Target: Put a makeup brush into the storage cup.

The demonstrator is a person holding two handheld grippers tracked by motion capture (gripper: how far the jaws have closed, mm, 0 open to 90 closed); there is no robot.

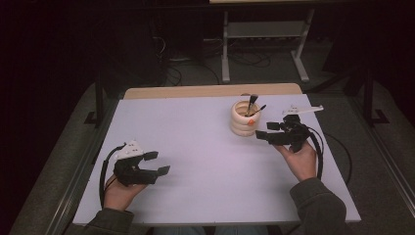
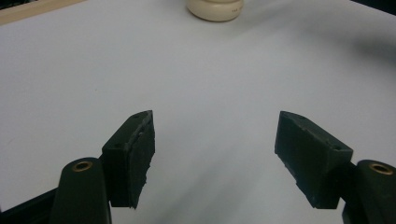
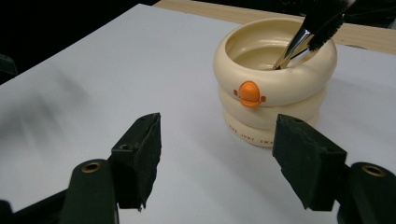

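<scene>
The right gripper sat beside the cup, released, brushes standing inside; the left gripper waited far off, released.

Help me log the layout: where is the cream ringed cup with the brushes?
In the high view the cream ringed cup stands on the white table, right of centre toward the far edge, just left of the right hand-held gripper.
</scene>
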